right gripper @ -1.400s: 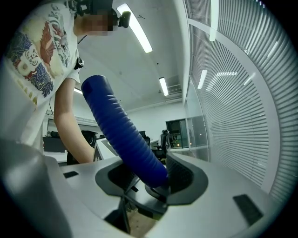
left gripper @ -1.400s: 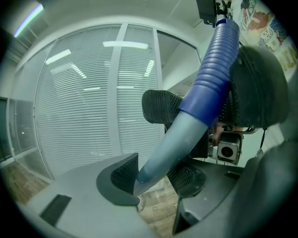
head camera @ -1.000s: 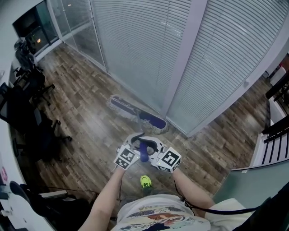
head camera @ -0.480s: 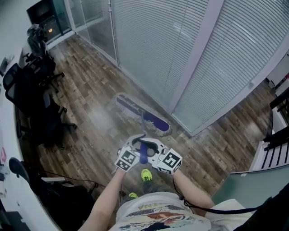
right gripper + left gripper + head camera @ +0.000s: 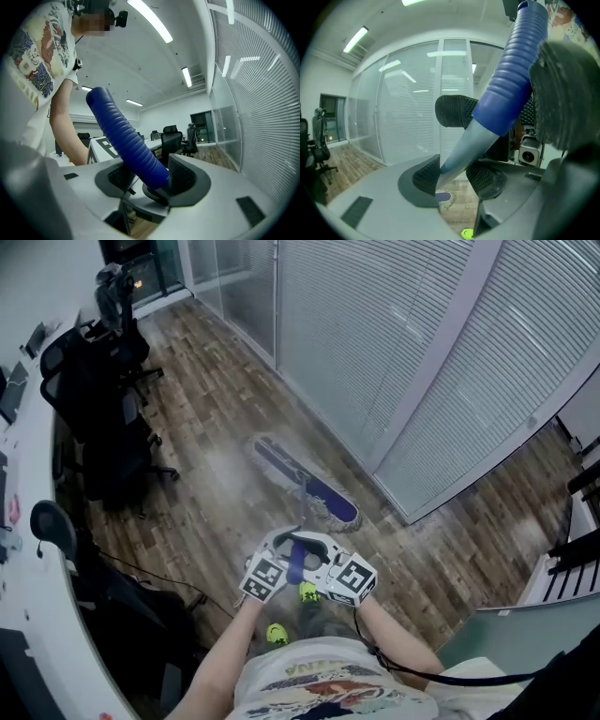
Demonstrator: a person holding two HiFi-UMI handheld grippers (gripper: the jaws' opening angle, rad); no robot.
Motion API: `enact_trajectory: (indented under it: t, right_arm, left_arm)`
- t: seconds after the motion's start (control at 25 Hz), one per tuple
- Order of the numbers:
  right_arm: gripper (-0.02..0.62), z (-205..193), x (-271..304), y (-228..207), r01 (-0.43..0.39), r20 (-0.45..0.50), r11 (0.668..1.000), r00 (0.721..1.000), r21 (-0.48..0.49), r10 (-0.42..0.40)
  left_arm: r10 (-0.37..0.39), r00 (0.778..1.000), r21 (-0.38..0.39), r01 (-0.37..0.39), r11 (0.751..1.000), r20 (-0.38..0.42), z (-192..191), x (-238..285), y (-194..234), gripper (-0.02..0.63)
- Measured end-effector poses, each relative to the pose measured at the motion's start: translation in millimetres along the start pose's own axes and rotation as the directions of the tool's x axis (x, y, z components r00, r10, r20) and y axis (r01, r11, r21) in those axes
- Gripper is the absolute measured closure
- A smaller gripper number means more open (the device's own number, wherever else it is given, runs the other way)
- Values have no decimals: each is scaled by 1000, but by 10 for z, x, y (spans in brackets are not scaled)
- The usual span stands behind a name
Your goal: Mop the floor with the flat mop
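The flat mop's blue head (image 5: pixel 306 487) lies on the wood floor beside the glass wall. Its grey shaft runs up to a ribbed blue grip (image 5: pixel 296 562) in front of me. My left gripper (image 5: pixel 281 554) holds the handle from the left; in the left gripper view the shaft (image 5: pixel 457 157) sits pinched between the pads (image 5: pixel 425 176), below the blue grip (image 5: pixel 511 79). My right gripper (image 5: pixel 319 559) holds the blue grip (image 5: pixel 126 138) from the right, its pads (image 5: pixel 183 176) still on it while the jaws are opening slightly. My green shoes (image 5: pixel 307 592) show below the grippers.
Glass wall with white blinds (image 5: pixel 394 352) runs diagonally past the mop head. Black office chairs (image 5: pixel 103 399) stand at the left beside a white desk (image 5: pixel 33 521). A black cable (image 5: pixel 155 575) lies on the floor. A white railing (image 5: pixel 572 563) is at the right edge.
I have moved along the glass wall with the mop toward the office chairs, which now sit nearer. Both grippers have stayed on the handle.
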State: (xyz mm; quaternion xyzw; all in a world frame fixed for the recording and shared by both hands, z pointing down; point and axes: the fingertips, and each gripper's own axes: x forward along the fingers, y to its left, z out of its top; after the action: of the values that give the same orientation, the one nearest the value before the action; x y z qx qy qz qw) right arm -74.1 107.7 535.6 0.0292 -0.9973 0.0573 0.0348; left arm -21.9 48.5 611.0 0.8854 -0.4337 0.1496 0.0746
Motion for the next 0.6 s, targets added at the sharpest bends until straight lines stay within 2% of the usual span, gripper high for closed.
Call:
enact_trajectory:
  t: [0.12,0.36,0.6]
  right_arm:
    - [386,-90,60,458,-27,-11,1000,1000,4,27]
    - [385,-139,22,1244,-78,-1,997,997,7,78]
    - [385,-116,-136,1791,-130,-1,991,991,18,130]
  left_arm:
    - [31,1000,-30,-31,999,3,-172,-386,-201,457]
    - [73,997,-27,-73,997,-8,-350,-986,-645,462]
    - [117,993,-30,-117,993,-23,-395,-1355,-1044,465]
